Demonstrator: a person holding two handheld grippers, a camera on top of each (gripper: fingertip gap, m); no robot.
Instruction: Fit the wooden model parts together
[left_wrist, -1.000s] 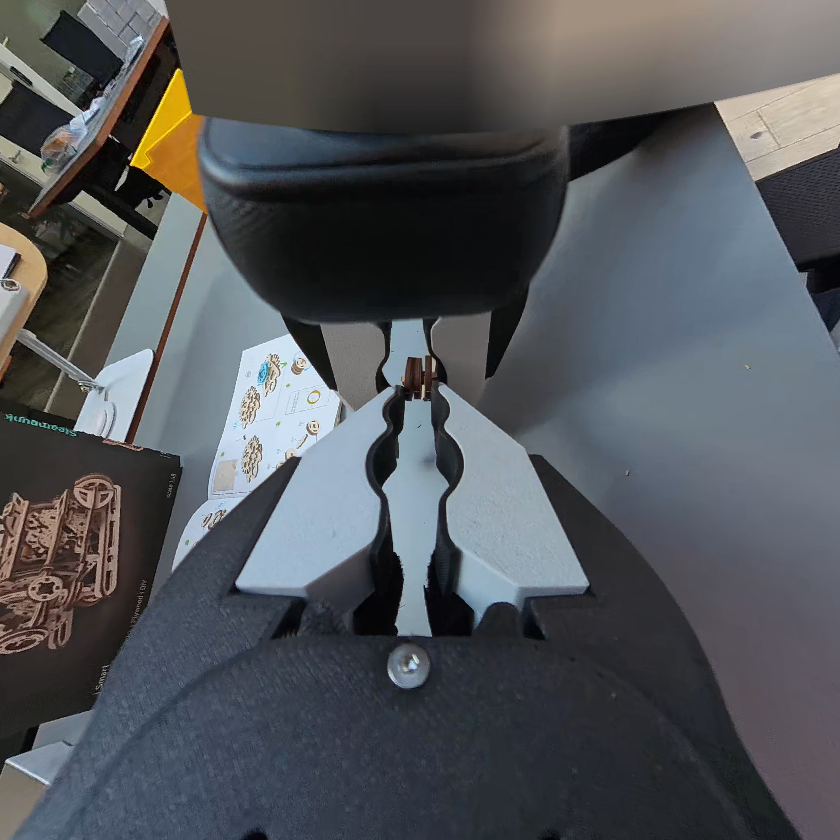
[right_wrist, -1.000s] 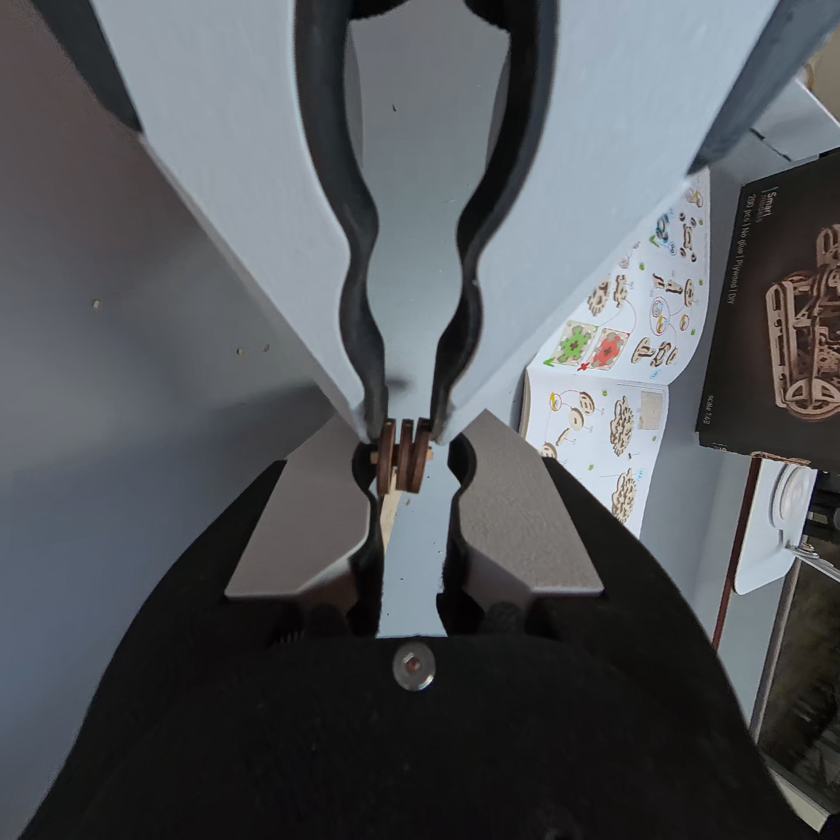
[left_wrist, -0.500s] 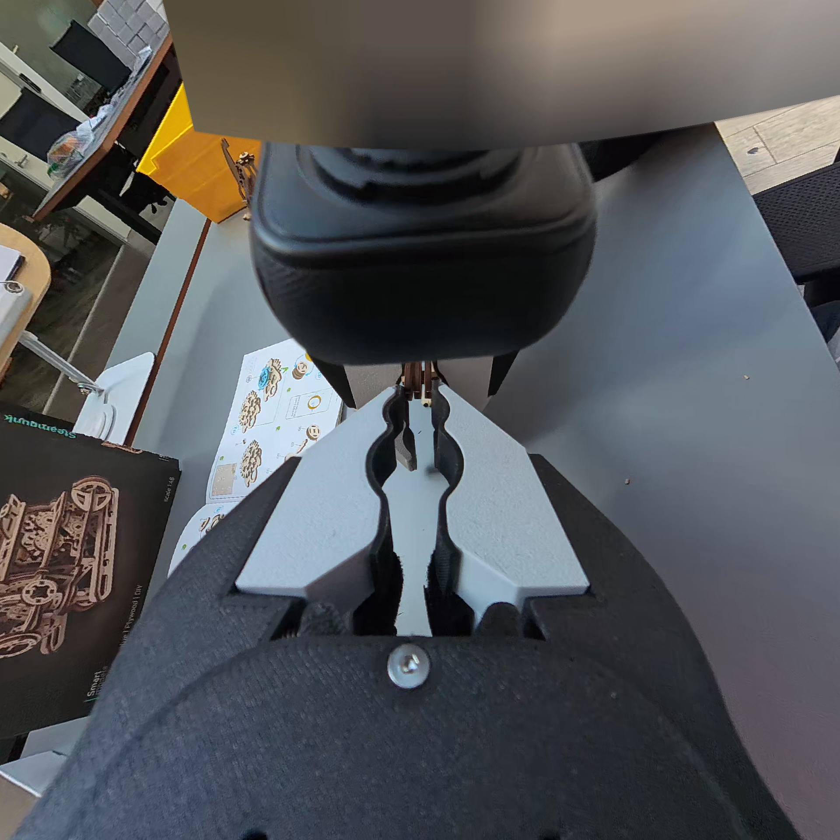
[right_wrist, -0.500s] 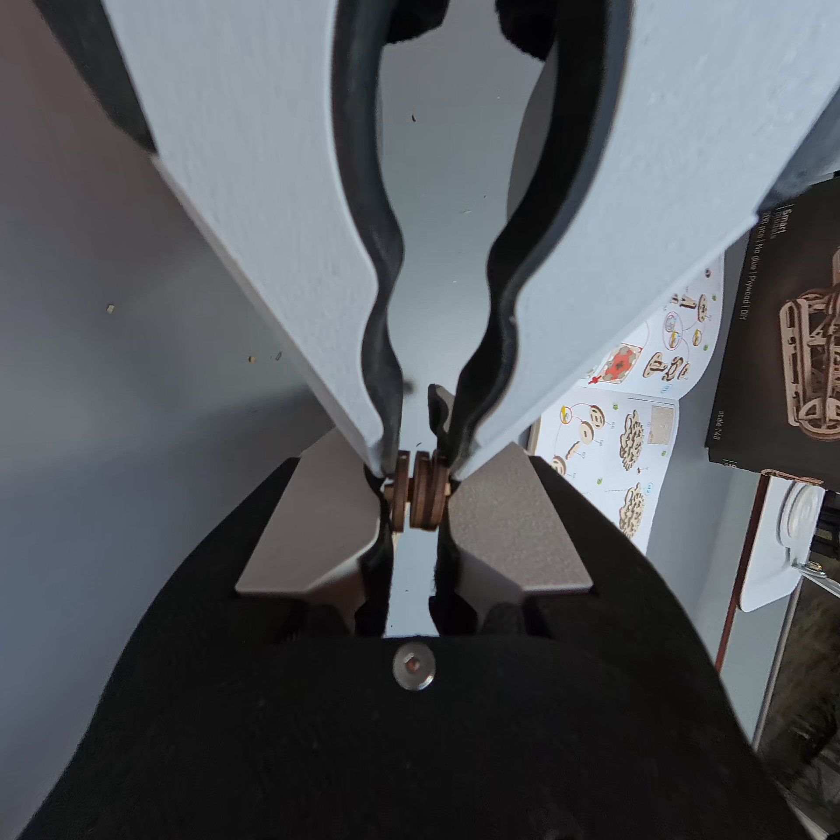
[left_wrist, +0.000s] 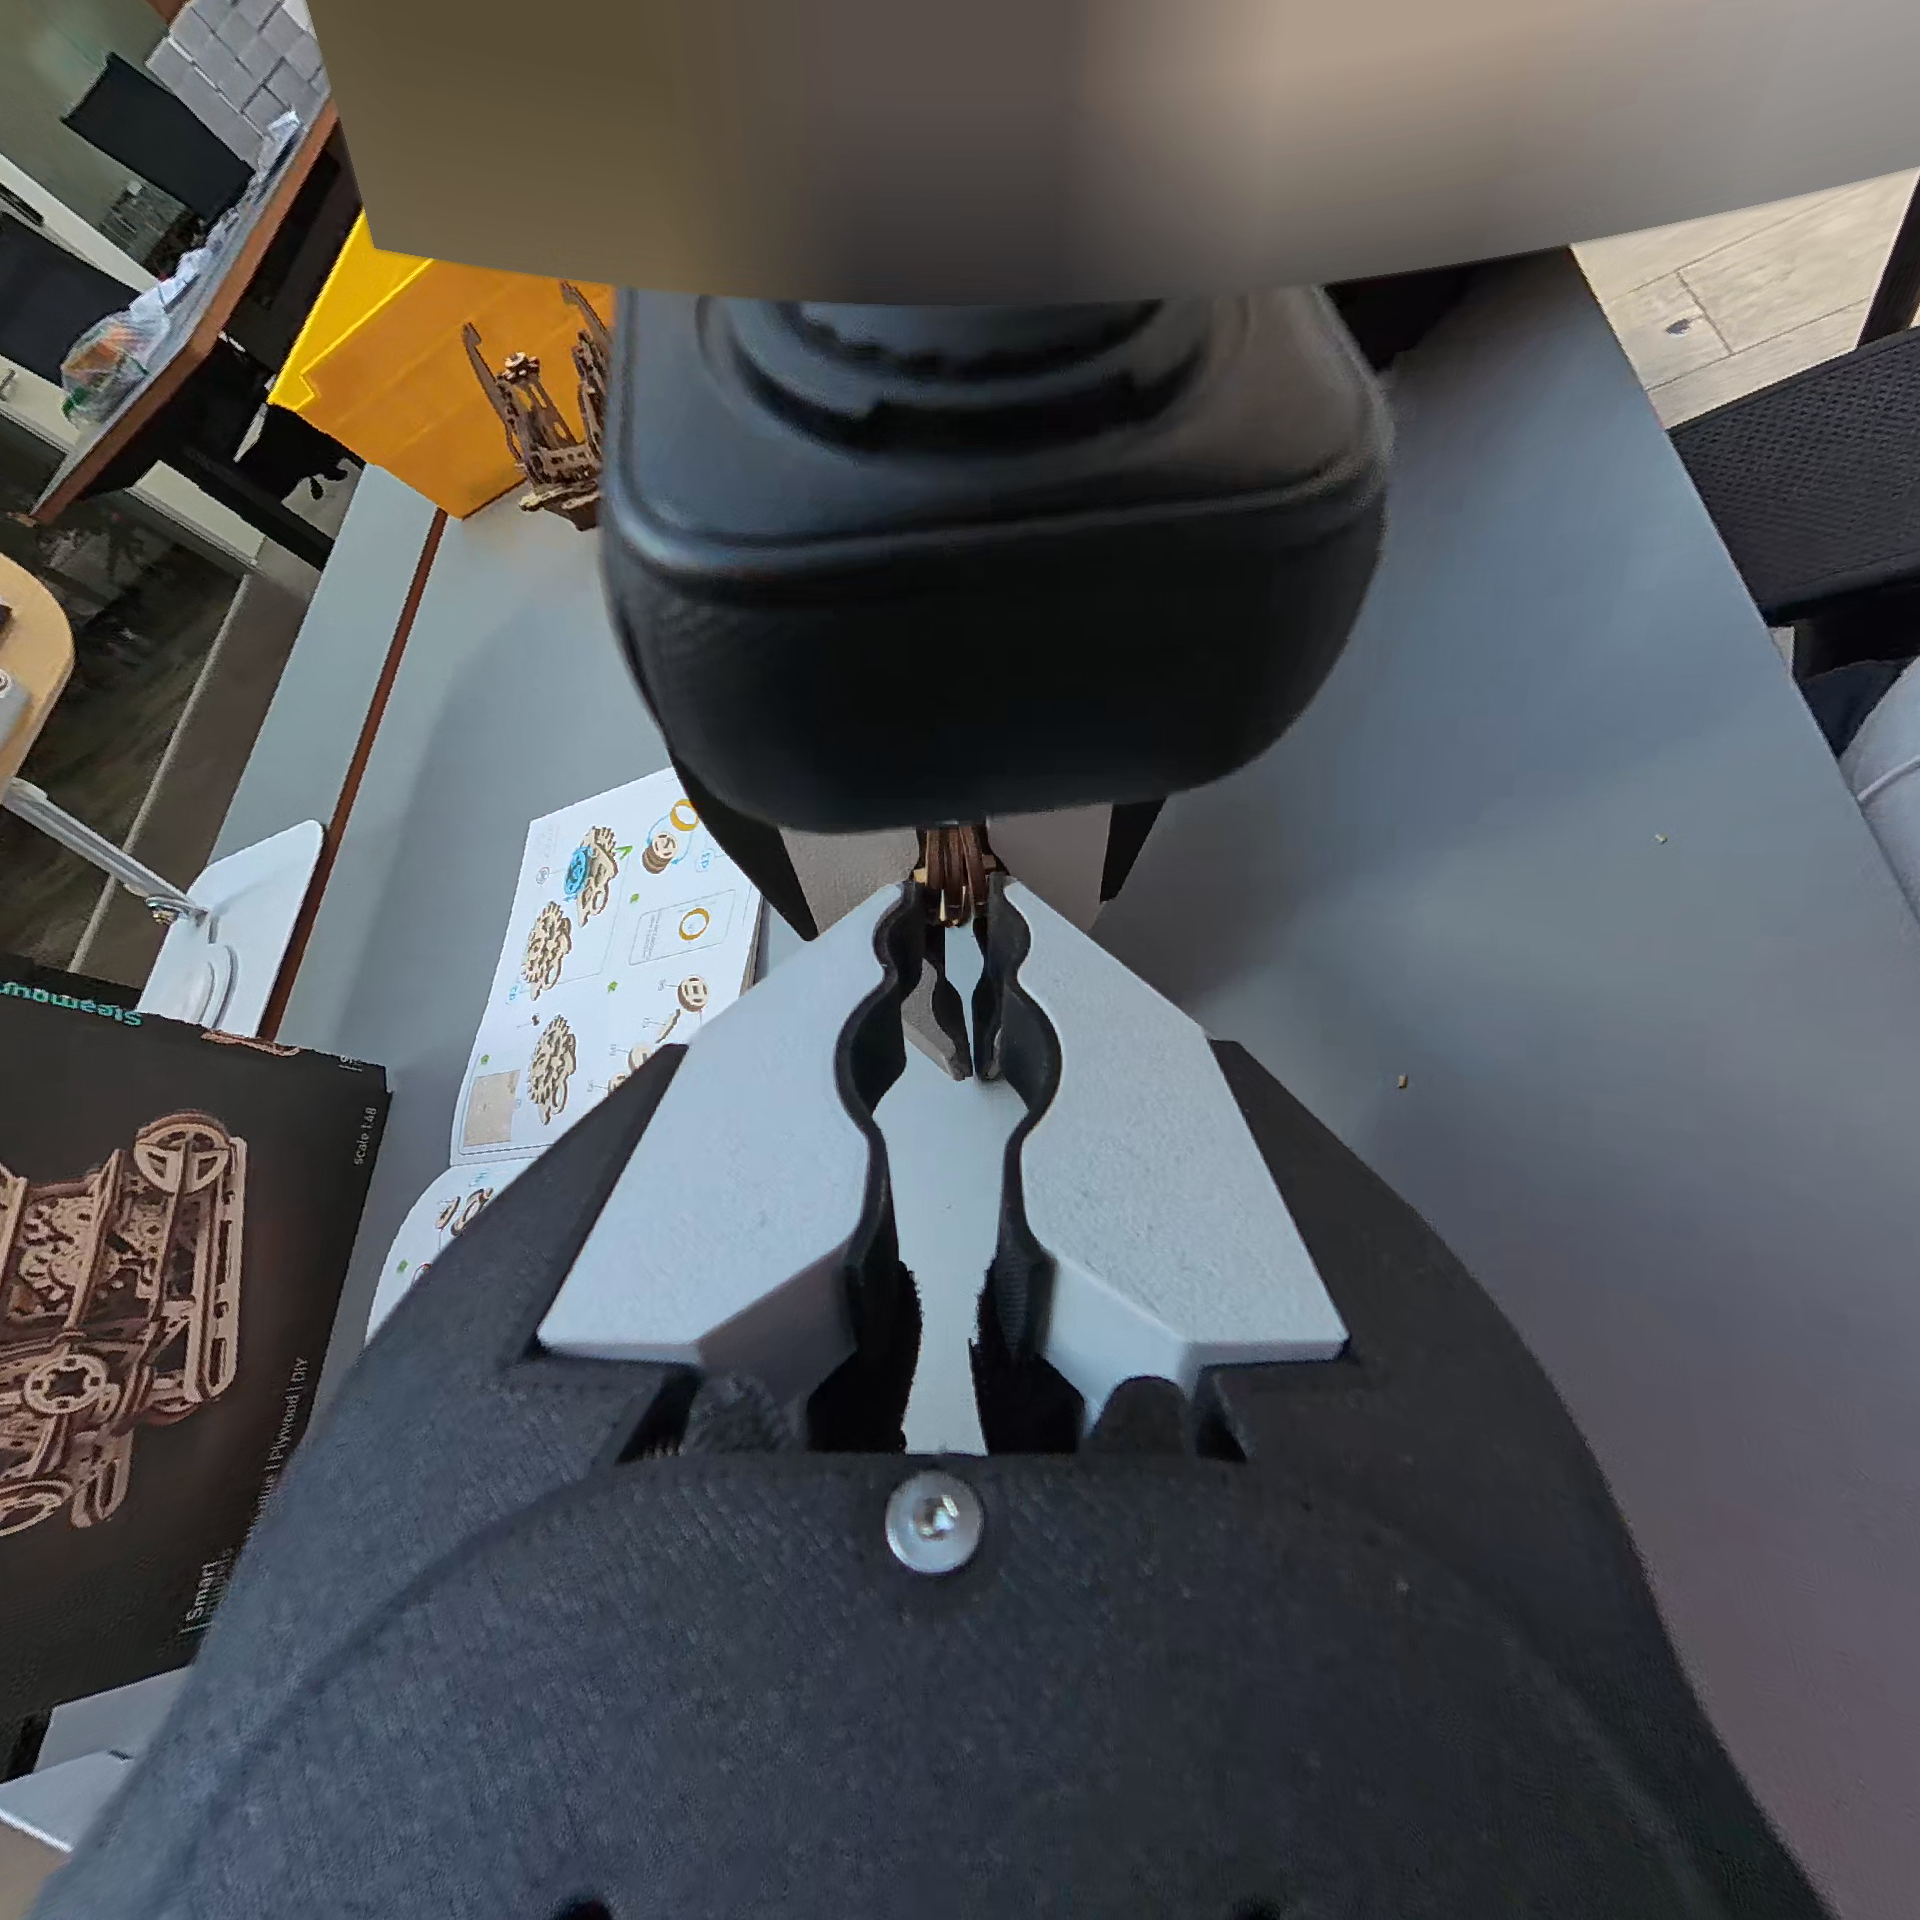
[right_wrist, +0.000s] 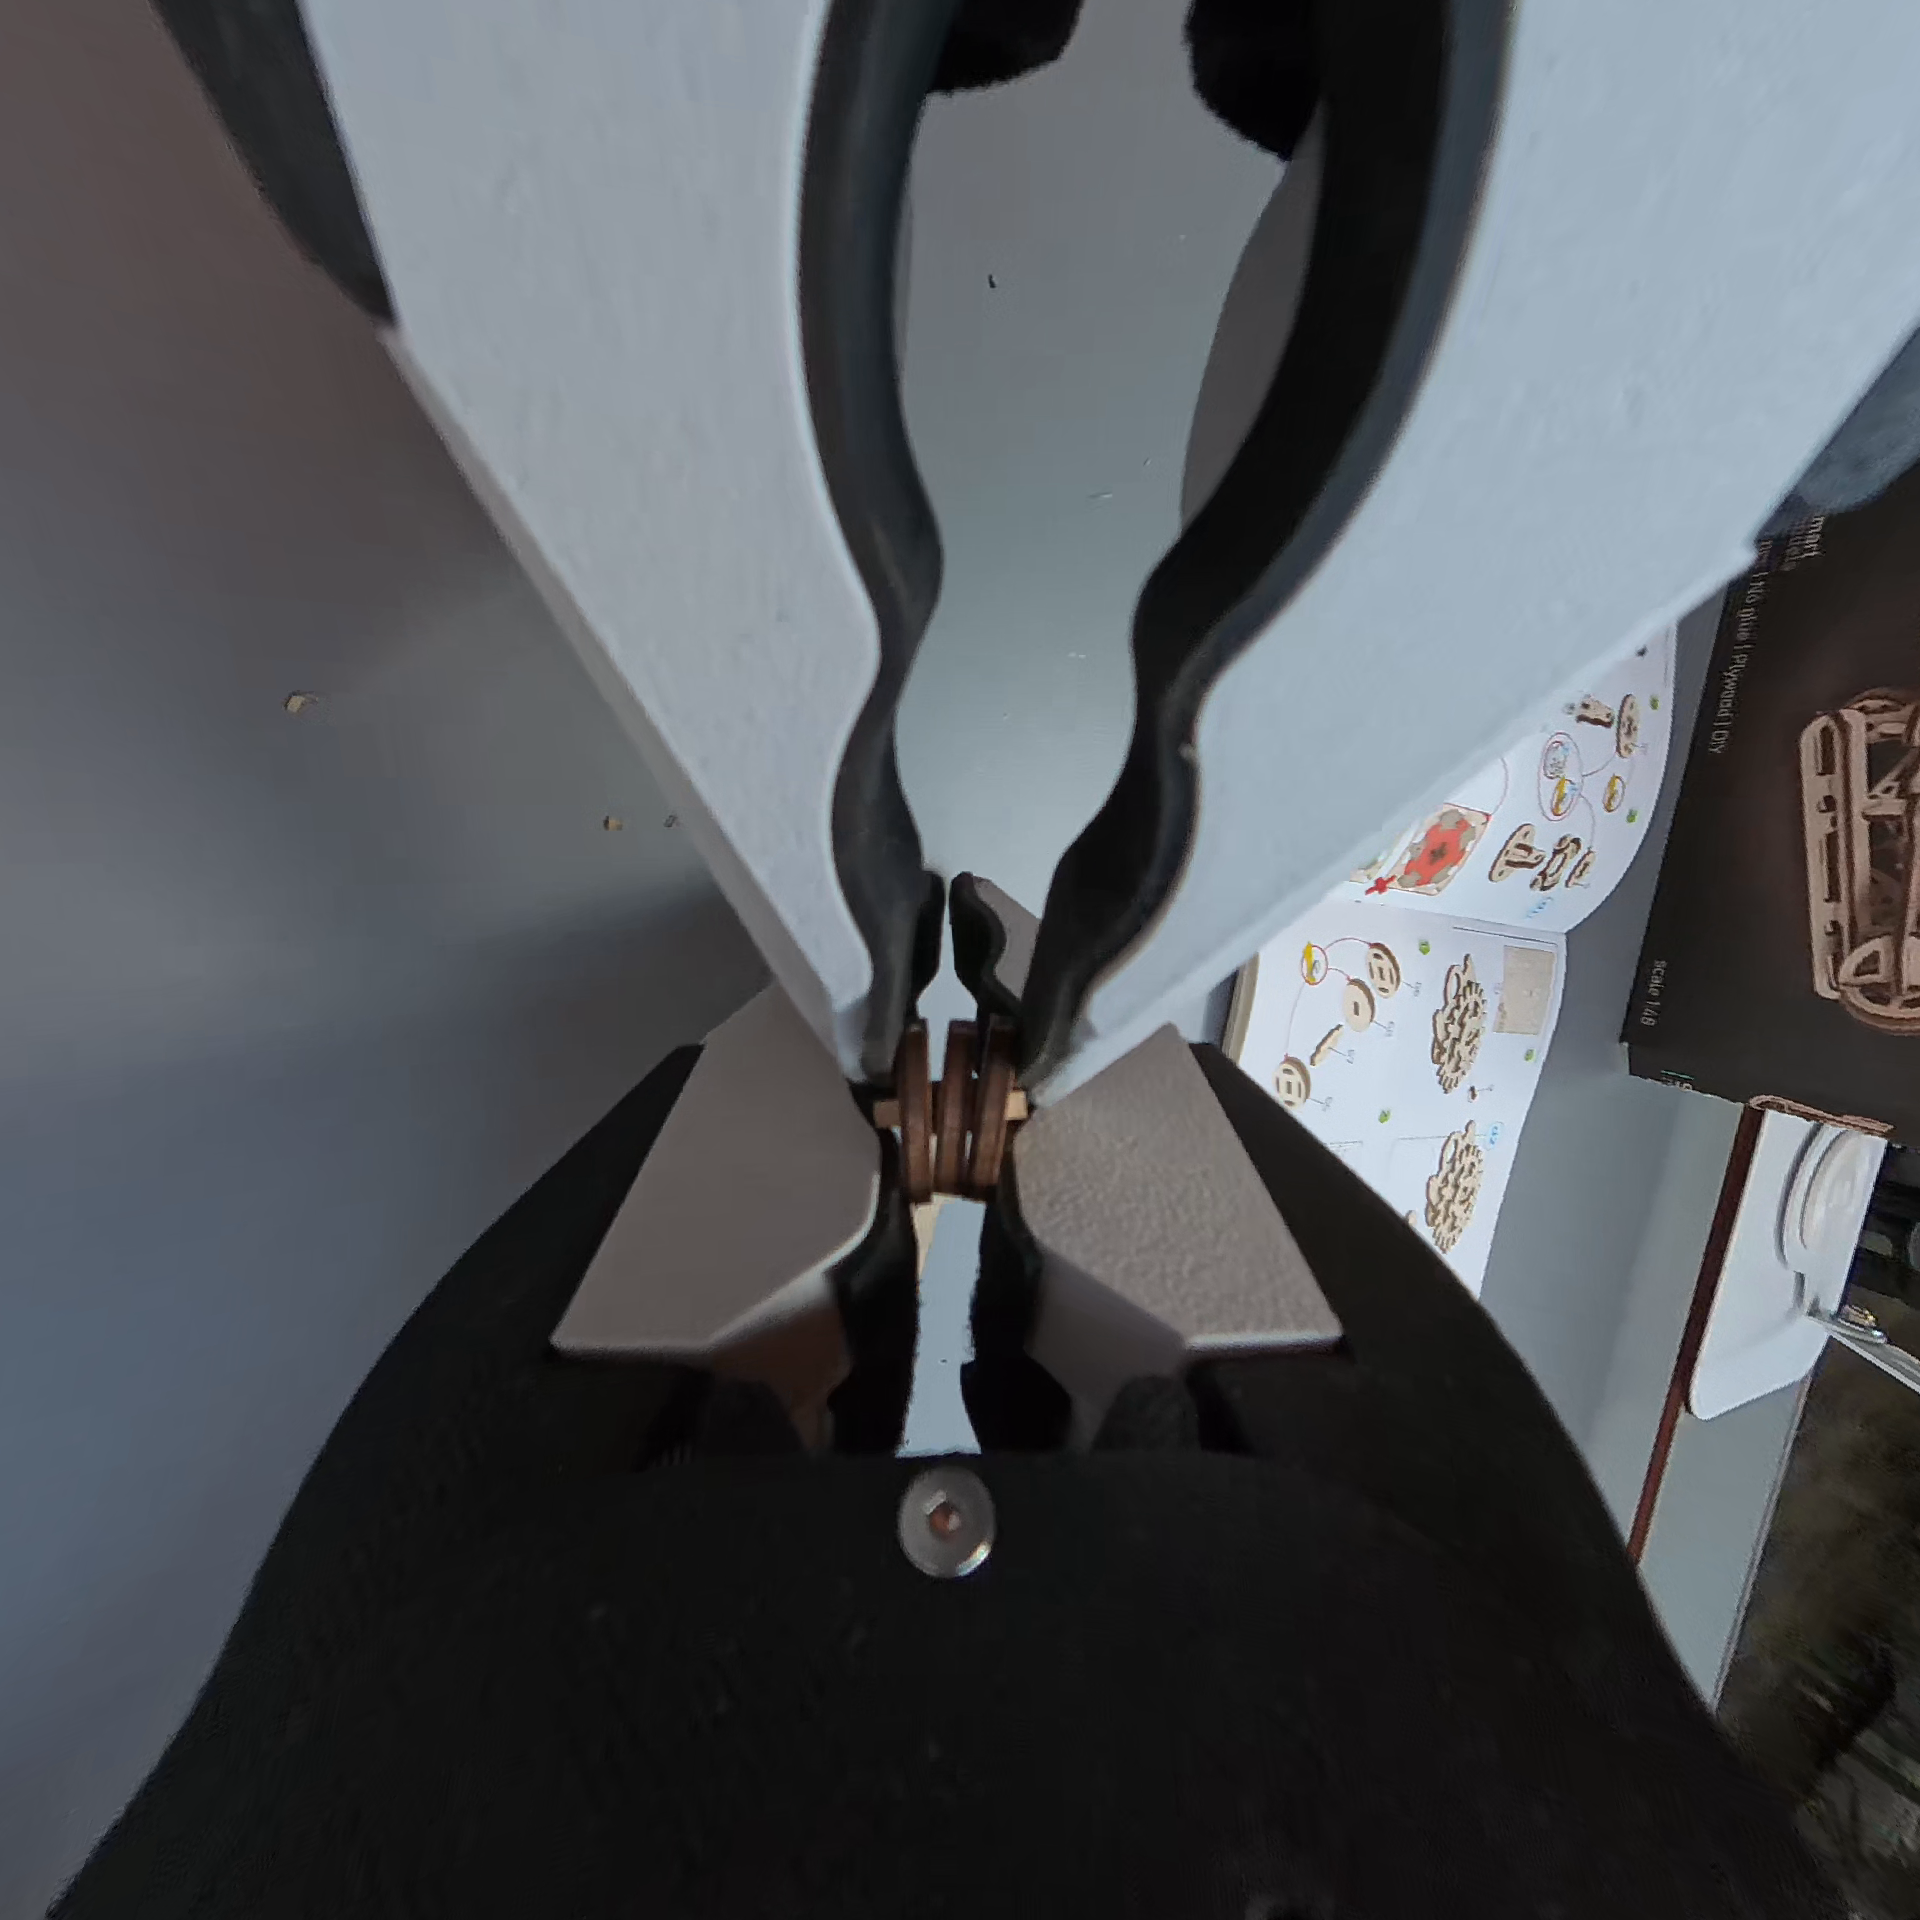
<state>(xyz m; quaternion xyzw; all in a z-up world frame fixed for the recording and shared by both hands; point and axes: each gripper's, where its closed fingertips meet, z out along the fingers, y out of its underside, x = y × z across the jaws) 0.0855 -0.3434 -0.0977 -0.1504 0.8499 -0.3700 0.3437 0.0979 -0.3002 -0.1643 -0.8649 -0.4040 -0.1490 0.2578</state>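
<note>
On grey table (left_wrist: 1558, 935), booklet (left_wrist: 613, 966) beside dark box (left_wrist: 156, 1299).

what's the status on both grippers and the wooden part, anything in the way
Left gripper and right gripper both shut on the wooden disc stack, tip to tip above the grey table. Discs sit close on a peg. Nothing blocking.

Soft daylight, wide-angle edge bending, near claw bodies slightly blurred, faint table sheen
</note>
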